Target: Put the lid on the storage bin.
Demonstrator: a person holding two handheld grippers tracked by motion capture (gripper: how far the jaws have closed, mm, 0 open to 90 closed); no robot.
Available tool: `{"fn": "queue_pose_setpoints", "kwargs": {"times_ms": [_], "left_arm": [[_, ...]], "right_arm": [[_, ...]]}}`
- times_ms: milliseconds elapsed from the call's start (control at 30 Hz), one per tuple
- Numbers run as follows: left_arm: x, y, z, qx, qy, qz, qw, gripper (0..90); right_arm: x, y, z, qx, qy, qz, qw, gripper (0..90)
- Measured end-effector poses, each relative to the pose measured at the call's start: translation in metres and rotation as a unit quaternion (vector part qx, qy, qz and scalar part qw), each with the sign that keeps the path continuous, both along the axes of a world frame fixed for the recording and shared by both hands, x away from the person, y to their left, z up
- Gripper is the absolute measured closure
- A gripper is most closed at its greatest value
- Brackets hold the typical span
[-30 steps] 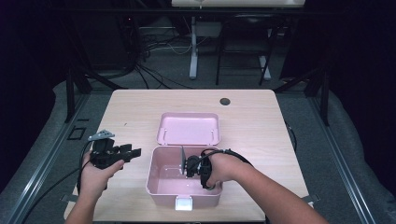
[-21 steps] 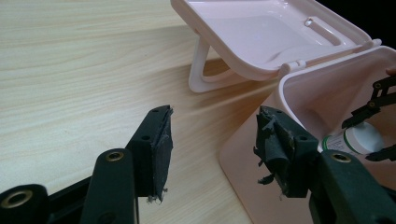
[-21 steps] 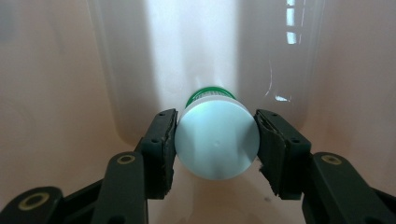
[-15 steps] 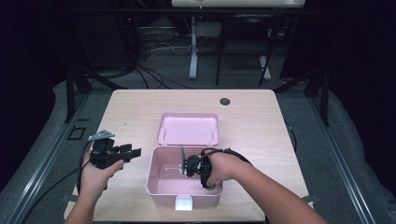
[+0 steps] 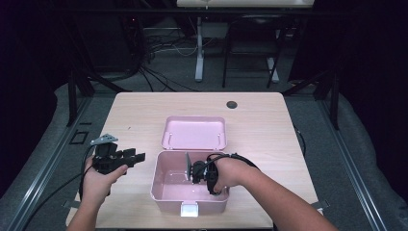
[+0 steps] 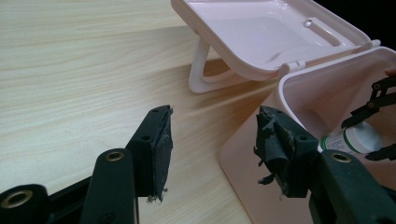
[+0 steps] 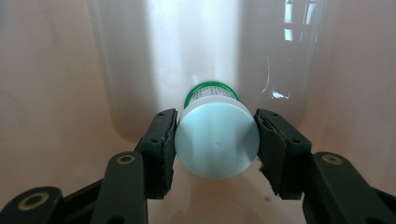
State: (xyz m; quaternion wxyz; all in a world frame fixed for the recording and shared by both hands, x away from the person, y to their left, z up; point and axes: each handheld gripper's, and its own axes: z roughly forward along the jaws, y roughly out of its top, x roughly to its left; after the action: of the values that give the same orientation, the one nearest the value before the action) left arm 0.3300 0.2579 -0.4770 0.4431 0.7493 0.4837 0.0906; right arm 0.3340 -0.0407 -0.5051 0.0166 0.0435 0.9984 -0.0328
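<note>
A pink plastic box stands open near the table's front edge, its lid tipped back behind it. My right gripper reaches down inside the box. In the right gripper view its jaws are shut on the white cap of a small bottle with a green-edged label, a pad pressing each side. The left gripper hovers open and empty just left of the box. Its own view shows its jaws spread wide beside the box wall, with the bottle inside.
The light wooden table has a dark round hole near its far edge. A white latch sits on the box's front wall. Dark floor, cables and a desk leg lie beyond the table.
</note>
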Motion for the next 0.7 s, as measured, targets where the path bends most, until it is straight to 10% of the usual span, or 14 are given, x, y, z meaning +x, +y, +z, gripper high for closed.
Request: {"fn": "queue_pose_setpoints", "kwargs": {"times_ms": [700], "left_arm": [[0.001, 0.001, 0.0, 0.0, 0.002, -0.001, 1.0, 45.5]], "right_arm": [[0.0, -0.003, 0.012, 0.011, -0.015, 0.0, 0.9998, 46.8]]}}
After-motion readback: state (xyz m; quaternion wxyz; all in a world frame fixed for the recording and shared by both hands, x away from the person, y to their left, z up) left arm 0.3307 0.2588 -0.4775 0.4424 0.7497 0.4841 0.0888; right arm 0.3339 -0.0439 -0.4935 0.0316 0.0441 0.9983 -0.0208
